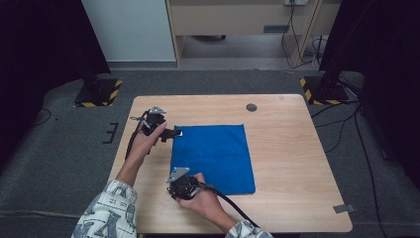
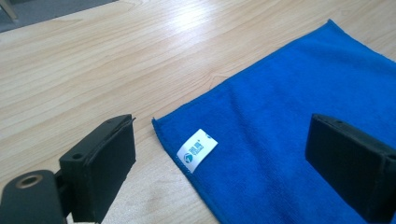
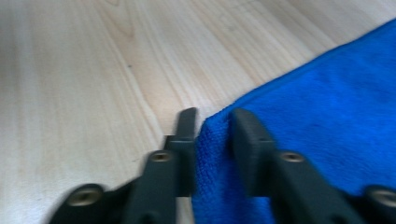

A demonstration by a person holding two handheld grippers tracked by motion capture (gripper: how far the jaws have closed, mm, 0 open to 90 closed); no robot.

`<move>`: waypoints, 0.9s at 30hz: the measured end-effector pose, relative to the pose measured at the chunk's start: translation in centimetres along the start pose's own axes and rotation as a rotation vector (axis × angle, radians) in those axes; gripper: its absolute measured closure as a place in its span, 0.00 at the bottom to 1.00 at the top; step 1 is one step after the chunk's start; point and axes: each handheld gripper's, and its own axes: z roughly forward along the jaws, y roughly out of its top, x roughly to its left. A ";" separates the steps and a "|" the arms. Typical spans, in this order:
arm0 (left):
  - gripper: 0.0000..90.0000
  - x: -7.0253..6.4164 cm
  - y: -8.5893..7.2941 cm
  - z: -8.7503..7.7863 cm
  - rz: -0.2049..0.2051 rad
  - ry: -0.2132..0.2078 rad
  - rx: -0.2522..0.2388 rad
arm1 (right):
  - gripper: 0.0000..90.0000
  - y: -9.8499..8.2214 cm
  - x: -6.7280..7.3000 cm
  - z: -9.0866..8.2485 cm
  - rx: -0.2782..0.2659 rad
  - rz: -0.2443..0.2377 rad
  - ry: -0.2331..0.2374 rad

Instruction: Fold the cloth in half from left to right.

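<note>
**Two tongs at the near-left edge of a blue cloth**

Blue cloth (image 1: 213, 157) spread flat on the wooden worktop (image 1: 297, 163), roughly at its middle, one layer, no fold yet. Probably laid out flat so that both corners of its left edge can be caught and lifted together, a likely start to folding.

Left tongs (image 1: 171, 133) at the far-left corner, held low and level, pointing across the cloth. Jaws wide apart, nothing pinched: in the left gripper view one pad (image 2: 109, 161) over bare wood just beside the corner, the other over the cloth, with the corner and its small white label (image 2: 197, 150) lying loose between them. Not yet a grip.

Right tongs (image 1: 184, 188) at the near-left corner, hand resting close to the worktop. Jaws narrow, closed on the cloth's corner: in the right gripper view (image 3: 212, 135) a raised fold of blue pile squeezed between the two pads, the rest of the cloth lying flat behind. Slightly blurred there, but the pinch looks firm.
</note>
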 end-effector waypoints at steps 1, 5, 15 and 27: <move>0.10 0.1 -0.1 0.2 -0.007 0.004 -0.003 | 0.88 0.0 -0.1 0.0 0.001 0.003 -0.007; 0.18 0.6 -0.4 1.1 -0.007 0.023 0.001 | 0.97 0.0 -0.6 0.1 -0.011 0.042 0.007; 0.44 2.2 -1.6 3.9 -0.011 0.094 0.031 | 0.98 0.2 -0.1 0.4 -0.041 0.076 0.044; 0.46 3.3 -2.7 5.7 -0.032 0.096 0.032 | 0.98 0.1 -0.2 0.6 -0.036 0.081 0.048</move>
